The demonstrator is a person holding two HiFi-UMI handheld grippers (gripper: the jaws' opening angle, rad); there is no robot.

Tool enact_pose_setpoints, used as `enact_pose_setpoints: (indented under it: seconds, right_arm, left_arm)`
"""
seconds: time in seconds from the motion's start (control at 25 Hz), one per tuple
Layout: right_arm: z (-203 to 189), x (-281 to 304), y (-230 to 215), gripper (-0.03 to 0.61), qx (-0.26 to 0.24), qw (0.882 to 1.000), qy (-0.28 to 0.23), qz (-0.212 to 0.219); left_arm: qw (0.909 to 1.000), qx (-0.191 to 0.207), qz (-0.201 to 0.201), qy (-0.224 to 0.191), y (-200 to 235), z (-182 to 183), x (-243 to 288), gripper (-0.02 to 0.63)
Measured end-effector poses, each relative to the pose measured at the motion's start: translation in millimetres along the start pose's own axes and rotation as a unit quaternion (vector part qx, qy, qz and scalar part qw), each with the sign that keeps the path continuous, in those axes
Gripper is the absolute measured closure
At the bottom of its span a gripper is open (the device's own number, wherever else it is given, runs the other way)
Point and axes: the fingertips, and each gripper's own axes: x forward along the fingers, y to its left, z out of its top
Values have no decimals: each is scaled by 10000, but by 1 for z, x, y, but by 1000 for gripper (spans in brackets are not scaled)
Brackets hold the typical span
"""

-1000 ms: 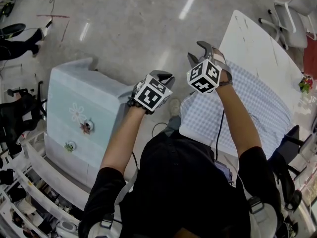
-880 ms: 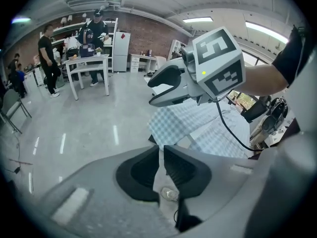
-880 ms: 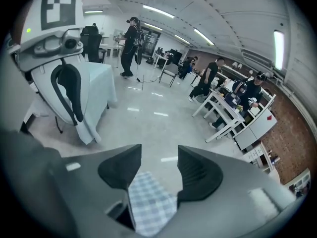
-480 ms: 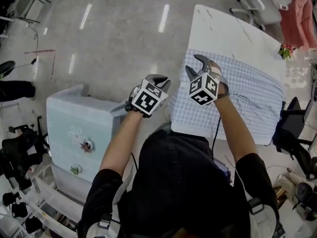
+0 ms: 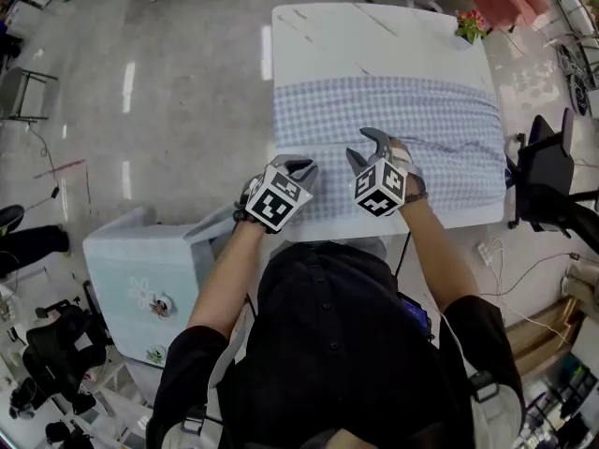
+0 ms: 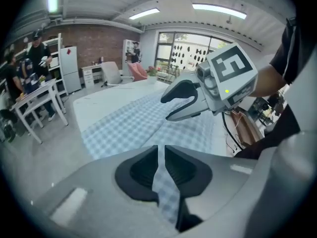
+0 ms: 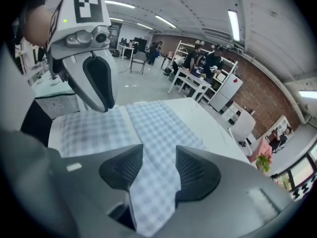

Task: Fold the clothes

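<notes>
A blue-and-white checked garment (image 5: 440,129) lies spread flat across the white table (image 5: 374,36). My left gripper (image 5: 298,168) hovers over the garment's near left corner with its jaws nearly together; only a thin strip of cloth (image 6: 133,123) shows far below through the slit at my left gripper (image 6: 161,150). My right gripper (image 5: 365,148) hangs above the garment's near middle, jaws apart and nothing between them; the cloth (image 7: 153,123) lies below my right gripper (image 7: 159,155). Each gripper view shows the other gripper: the right gripper (image 6: 167,108) and the left gripper (image 7: 101,100).
A pale blue drawer cabinet (image 5: 140,269) stands on the floor at the left, beside the table. A black chair (image 5: 547,171) is at the table's right end. A small flower pot (image 5: 468,26) sits at the far right corner. People (image 7: 203,61) stand by shelves in the background.
The view has swung from the blue cabinet round to the table. Both grippers travelled with it and now hang over the garment's near edge; neither has taken hold of anything.
</notes>
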Motion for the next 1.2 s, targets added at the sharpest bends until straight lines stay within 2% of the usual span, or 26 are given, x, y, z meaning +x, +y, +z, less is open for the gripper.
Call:
enact_pose_setpoints:
  seconds: [0.08, 0.16, 0.32, 0.52, 0.64, 0.72, 0.96, 1.2]
  right_arm:
    - [-40, -17, -8, 371, 188, 9997, 110, -76]
    - [-79, -39, -16, 371, 377, 9990, 188, -118]
    - [-156, -85, -39, 376, 625, 9974, 325, -176]
    - [-252, -135, -63, 379, 727, 9958, 527, -178]
    - [-299, -154, -71, 379, 687, 9955, 640, -140]
    - [-323, -165, -76, 380, 689, 9954, 661, -127]
    - [-381, -195, -94, 390, 823, 9940, 703, -151]
    - [-424, -209, -99, 394, 1067, 9899, 884, -285]
  left_arm:
    - [9991, 322, -215, 189, -32, 6, 24, 554]
    - [9977, 463, -363, 345, -61, 11, 45, 541]
    - [9980, 382, -362, 348, -105, 31, 75, 541]
    - [9962, 635, -129, 577, -155, 42, 110, 540]
    - [9980, 358, -97, 508, -180, 45, 128, 532]
    - [9985, 261, -72, 474, -195, 50, 140, 532]
    - [9981, 356, -67, 496, -241, 84, 179, 532]
    - [9946, 757, -200, 675, -263, 101, 199, 531]
